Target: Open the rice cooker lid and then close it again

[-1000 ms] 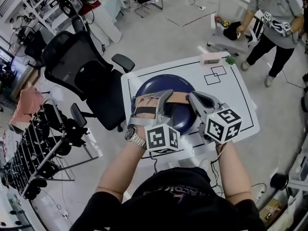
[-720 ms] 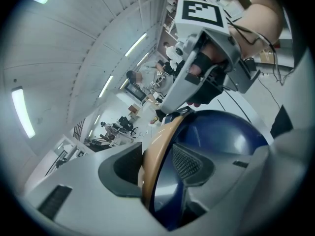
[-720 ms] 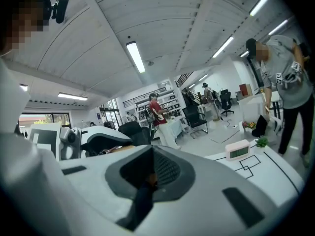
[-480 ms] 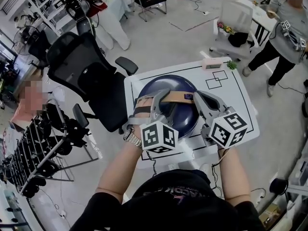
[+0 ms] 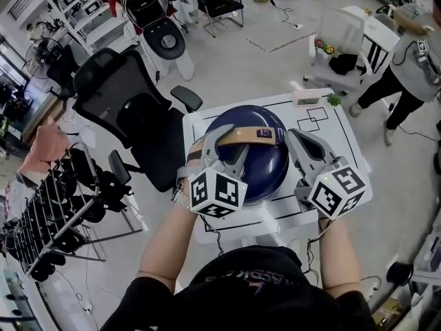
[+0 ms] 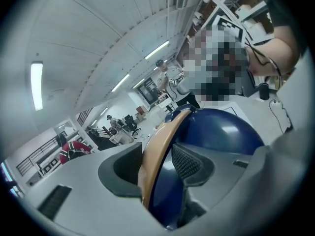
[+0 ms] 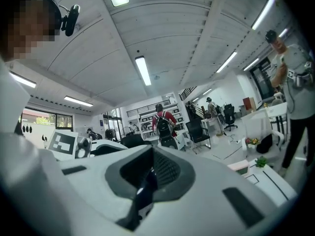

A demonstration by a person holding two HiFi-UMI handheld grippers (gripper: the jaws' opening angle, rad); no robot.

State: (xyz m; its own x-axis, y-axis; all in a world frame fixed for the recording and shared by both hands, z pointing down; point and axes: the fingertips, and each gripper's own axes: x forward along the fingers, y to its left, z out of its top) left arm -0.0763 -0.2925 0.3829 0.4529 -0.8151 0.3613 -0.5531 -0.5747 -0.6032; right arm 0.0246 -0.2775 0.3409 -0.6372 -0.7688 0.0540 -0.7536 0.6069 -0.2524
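The rice cooker (image 5: 258, 163) has a dark blue domed lid and stands on the white table (image 5: 348, 147). Its tan handle (image 5: 246, 135) arches over the top of the lid. My left gripper (image 5: 224, 145) is shut on that handle from the near left. In the left gripper view the tan handle (image 6: 156, 149) runs between the two pads, with the blue lid (image 6: 224, 132) behind it. My right gripper (image 5: 298, 142) hangs beside the cooker's right side, shut and empty. In the right gripper view its jaws (image 7: 146, 183) meet with nothing between them.
A black office chair (image 5: 127, 109) stands left of the table. A rack of dark gear (image 5: 48, 219) is further left. A small pink and white device (image 5: 308, 97) sits at the table's far edge. A person (image 5: 413, 67) stands at the far right beside a white chair (image 5: 341, 36).
Both grippers have risen toward the head camera. The left one has rolled a little with the tan handle still between its jaws. The right one stays shut and empty.
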